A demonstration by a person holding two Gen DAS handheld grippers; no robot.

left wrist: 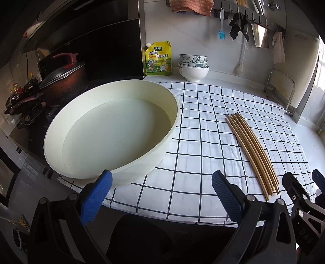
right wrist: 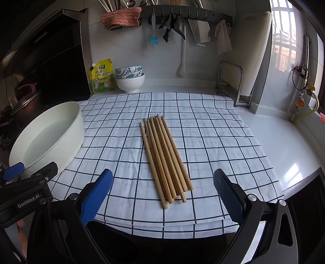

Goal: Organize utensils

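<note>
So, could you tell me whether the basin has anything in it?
It holds water only: the basin shows a clear waterline around its inner wall, with no utensils inside. The chopsticks lie outside on the cloth.

A yellow seasoning pouch (right wrist: 102, 76) stands just beside stacked bowls (right wrist: 130, 79) behind the checked cloth (right wrist: 203, 132), near a lidded pot (left wrist: 63, 81)

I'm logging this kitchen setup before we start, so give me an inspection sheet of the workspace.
Surface: white counter under a checked cloth.
Job's things: wooden chopsticks bundled on the cloth; cream basin holding water, left.
Clutter: seasoning pouch, stacked bowls, pot.
Grippers: left hand-held gripper open; right hand-held gripper open; both empty.
Cables: yellow hose at the right wall.
Surroundings: hook rail with brush, rags.
</note>
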